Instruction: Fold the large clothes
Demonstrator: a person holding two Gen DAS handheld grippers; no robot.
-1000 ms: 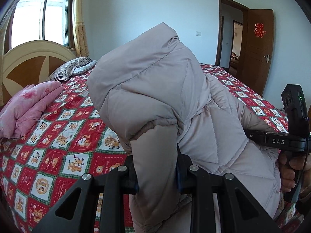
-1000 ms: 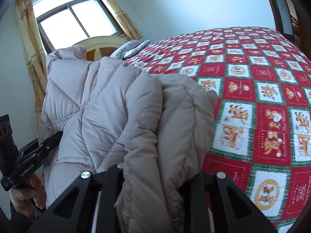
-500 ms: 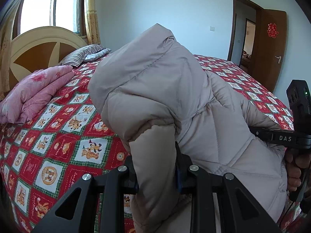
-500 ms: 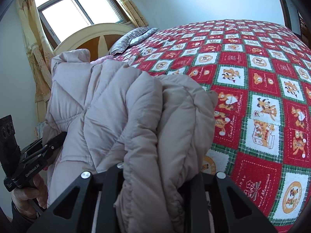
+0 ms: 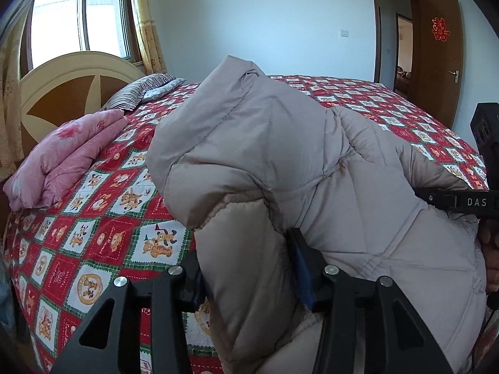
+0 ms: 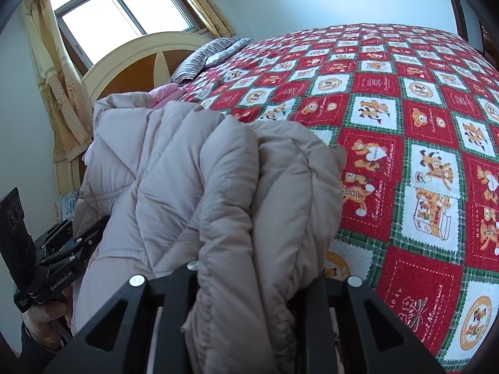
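Note:
A large beige quilted puffer jacket hangs bunched between my two grippers above the near edge of the bed. My left gripper is shut on a thick fold of the jacket. My right gripper is shut on another bunched fold of the jacket. In the left wrist view the right gripper sits at the far right, pressed into the jacket. In the right wrist view the left gripper shows at the lower left, held by a hand.
The bed has a red, green and white cartoon-patterned cover. A folded pink quilt and striped pillows lie near the round headboard. A window and an open wooden door are behind.
Both grippers have carried the jacket lower and closer over the bed. The views have swung, showing more of the bed cover. Both grips are unchanged.

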